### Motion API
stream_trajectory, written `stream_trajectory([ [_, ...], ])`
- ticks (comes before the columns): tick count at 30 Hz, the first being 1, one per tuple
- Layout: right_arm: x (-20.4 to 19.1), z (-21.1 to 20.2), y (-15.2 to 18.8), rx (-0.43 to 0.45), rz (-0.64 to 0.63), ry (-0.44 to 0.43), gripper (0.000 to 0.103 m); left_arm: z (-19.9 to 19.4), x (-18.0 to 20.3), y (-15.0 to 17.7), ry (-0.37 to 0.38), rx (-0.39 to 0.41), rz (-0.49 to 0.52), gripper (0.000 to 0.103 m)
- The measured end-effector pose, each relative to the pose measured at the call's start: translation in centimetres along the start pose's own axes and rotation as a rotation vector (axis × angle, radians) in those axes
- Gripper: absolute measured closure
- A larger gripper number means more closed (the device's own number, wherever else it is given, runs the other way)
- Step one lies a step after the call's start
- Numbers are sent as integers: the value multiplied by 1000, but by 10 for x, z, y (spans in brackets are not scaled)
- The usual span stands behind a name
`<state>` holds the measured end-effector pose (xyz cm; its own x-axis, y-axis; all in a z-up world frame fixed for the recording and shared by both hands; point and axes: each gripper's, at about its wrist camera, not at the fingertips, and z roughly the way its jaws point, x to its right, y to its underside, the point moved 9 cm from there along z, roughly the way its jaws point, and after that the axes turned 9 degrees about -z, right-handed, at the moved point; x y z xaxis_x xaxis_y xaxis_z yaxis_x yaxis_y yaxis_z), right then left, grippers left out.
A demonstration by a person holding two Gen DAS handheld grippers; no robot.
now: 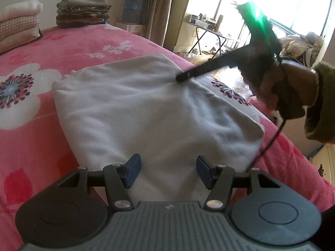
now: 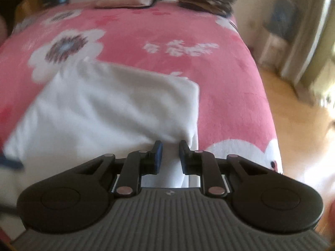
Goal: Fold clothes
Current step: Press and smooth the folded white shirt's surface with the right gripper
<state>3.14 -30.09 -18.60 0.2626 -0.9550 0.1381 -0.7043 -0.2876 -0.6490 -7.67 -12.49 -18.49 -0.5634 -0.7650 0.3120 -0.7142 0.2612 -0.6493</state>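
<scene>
Garment: a white garment [image 1: 150,113] is seen lying folded into a thick, roughly rectangular pad on the pink floral blanket [image 1: 31,138]; in the left wrist view it fills the centre, its far corner toward 11 o'clock.

Handling, as judged: soft, limp and light, with a fleecy nap; no stiffness can be expected, so unsupported edges would sag and layers could slide apart.

Where to take hold, as judged: at a doubled edge or corner, all layers pinched together, rather than on the flat middle.

Left gripper [image 1: 166,172]: fingers are held wide apart above the near edge of the cloth; nothing is gripped.

Right gripper [image 2: 169,156]: fingers are narrowed but a gap is kept; white cloth shows in the gap, but no pinch on it can be made out in the blur. In the left wrist view its fingertip rests near the far edge at 1 o'clock.

Other stacks: folded brown clothes [image 1: 83,13] and pale bedding [image 1: 18,21] are seen at 11 o'clock, well apart.

Stage: the pad could be finished or awaiting another fold; this cannot be settled.
</scene>
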Motion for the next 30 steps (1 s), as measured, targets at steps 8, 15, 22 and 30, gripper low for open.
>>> stream_trajectory([
  [8, 11, 24, -34, 18, 94, -25, 87, 0, 3, 2, -5, 0, 22, 42],
  [15, 8, 42, -56, 43, 120, -74, 87, 1, 4, 3, 3, 5, 31, 42],
  [22, 5, 24, -64, 34, 224, -85, 85, -5, 1, 3, 32, 7, 4, 40],
  [30, -70, 38, -41, -43, 31, -205, 83, -12, 2, 0, 29, 14, 12, 41],
])
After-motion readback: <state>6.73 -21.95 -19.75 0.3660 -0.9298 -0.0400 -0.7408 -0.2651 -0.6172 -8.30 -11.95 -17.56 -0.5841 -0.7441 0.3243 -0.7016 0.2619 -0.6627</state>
